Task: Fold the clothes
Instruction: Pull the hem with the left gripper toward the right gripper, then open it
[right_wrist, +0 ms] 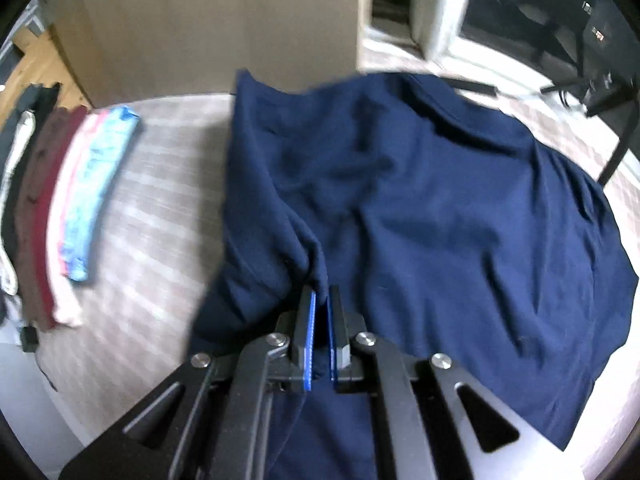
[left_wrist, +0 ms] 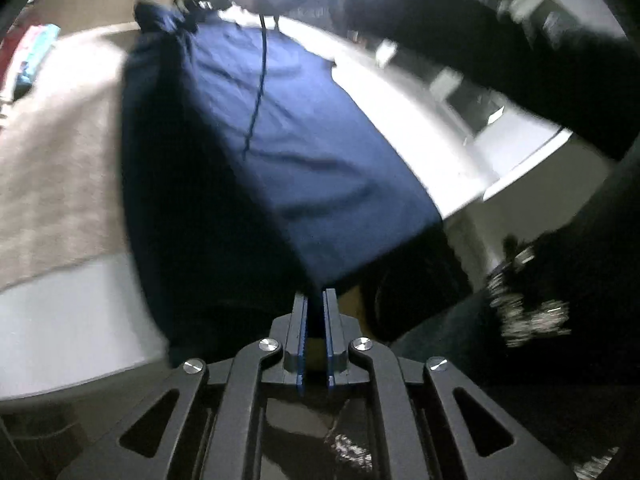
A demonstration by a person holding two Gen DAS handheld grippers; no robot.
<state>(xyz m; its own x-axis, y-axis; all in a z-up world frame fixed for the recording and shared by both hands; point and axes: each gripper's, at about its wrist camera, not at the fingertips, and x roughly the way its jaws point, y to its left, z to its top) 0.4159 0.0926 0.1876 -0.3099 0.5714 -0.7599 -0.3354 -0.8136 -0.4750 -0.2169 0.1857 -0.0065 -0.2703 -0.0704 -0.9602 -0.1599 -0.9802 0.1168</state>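
A navy blue garment (right_wrist: 440, 208) lies spread and creased over the pale checked bed cover (right_wrist: 160, 208). My right gripper (right_wrist: 321, 294) is shut on a bunched fold of it near its left side. In the left wrist view the same navy garment (left_wrist: 280, 152) stretches away from me, lifted off the bed (left_wrist: 60, 152). My left gripper (left_wrist: 315, 296) is shut on its near edge. A dark-sleeved arm (left_wrist: 500, 44) reaches across the top of that view toward the garment's far end, where the cloth is bunched (left_wrist: 160, 20).
A row of folded clothes (right_wrist: 60, 208), dark, maroon, pink and light blue, lies along the bed's left edge. A black stand (right_wrist: 616, 120) and a window are at the far right. A white surface (left_wrist: 460, 140) runs along the garment's right side.
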